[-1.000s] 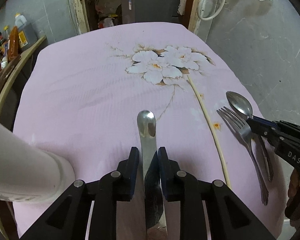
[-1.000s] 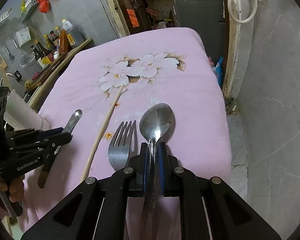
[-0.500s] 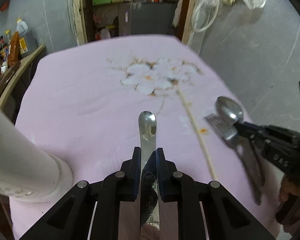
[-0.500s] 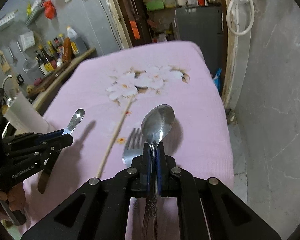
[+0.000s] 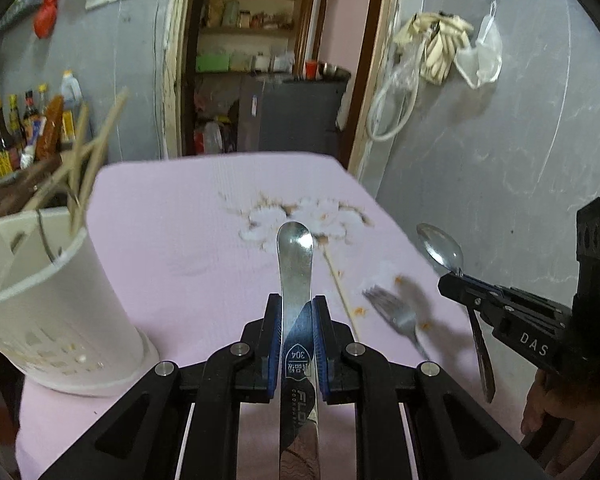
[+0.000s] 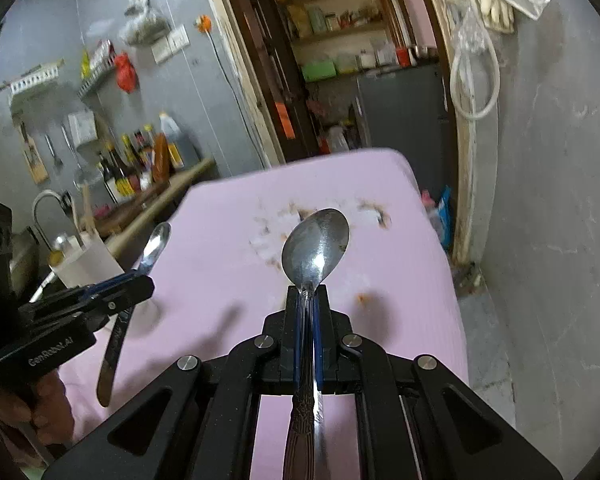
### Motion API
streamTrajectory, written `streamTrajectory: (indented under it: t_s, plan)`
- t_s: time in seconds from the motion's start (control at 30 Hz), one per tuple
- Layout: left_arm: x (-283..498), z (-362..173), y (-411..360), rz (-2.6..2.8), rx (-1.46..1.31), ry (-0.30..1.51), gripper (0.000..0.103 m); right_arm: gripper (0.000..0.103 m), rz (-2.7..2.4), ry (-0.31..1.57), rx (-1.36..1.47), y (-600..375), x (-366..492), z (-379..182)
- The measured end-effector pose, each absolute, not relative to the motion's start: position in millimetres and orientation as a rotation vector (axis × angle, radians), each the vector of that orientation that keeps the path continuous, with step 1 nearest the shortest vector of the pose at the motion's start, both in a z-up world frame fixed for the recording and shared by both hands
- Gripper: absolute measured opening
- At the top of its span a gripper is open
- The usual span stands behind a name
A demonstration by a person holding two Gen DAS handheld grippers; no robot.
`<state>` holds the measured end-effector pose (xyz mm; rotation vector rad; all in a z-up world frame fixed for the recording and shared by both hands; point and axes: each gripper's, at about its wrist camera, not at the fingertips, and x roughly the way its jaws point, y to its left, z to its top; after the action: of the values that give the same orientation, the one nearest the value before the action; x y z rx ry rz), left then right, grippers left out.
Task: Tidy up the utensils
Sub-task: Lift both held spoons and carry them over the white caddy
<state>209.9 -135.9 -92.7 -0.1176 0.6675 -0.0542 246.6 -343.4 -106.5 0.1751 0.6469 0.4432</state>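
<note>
Left tongs [image 5: 296, 322] clenched on a flat polished steel knife [image 5: 296, 264], rounded tip at 12 o'clock, handle cut off below. Right tongs [image 6: 308, 300] grasp an oval-bowled spoon [image 6: 316, 246] with embossed handle. A blurred fork [image 5: 392, 312] and thin wooden chopstick [image 5: 342, 292] lie on the pink-clothed tabletop [image 5: 180, 220]; white perforated plastic holder [image 5: 48, 300] at 9 o'clock.

The butter knife [image 5: 296, 264] and spoon [image 6: 316, 246] are polished metal, the spoon's bowl faintly tarnished. The fork [image 5: 394, 312] looks like duller steel, though blurred. The utensil holder [image 5: 56, 312] is matt white perforated plastic. The pink tablecloth [image 5: 188, 240] is finely ribbed, matt cloth. A pale chopstick [image 5: 342, 296] seems to be wood.
</note>
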Motion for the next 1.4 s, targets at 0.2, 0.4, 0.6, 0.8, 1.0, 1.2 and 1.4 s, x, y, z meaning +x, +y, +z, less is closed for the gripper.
streamTrajectory:
  t_s: [0.2, 0.4, 0.6, 0.8, 1.0, 1.2, 1.4]
  plan:
    - [206.9, -64.9, -130.8, -0.037, -0.137, 0.576, 0.014, 0.005, 0.458, 0.550, 0.207, -338.5, 245.2, -75.5]
    - [207.4, -35.9, -119.4, -0.013, -0.159, 0.494, 0.014, 0.005, 0.494, 0.449, 0.222, -317.5, 247.2, -40.1]
    - [200.8, -6.9, -97.9, 0.009, -0.160, 0.423, 0.014, 0.005, 0.539, 0.364, 0.222, -283.0, 245.9, -4.5]
    - [193.3, 23.2, -71.5, 0.041, -0.155, 0.349, 0.014, 0.005, 0.572, 0.283, 0.220, -242.4, 240.6, 28.2]
    - [183.2, 45.8, -35.0, 0.079, -0.151, 0.288, 0.014, 0.005, 0.598, 0.220, 0.215, -200.9, 235.3, 53.9]
    - [173.9, 58.2, 15.9, 0.125, -0.169, 0.246, 0.014, 0.005, 0.648, 0.176, 0.278, -161.1, 240.4, 65.6]
    - [173.7, 54.9, 78.4, 0.164, -0.283, 0.211, 0.014, 0.005, 0.672, 0.163, 0.401, -123.5, 249.4, 48.5]
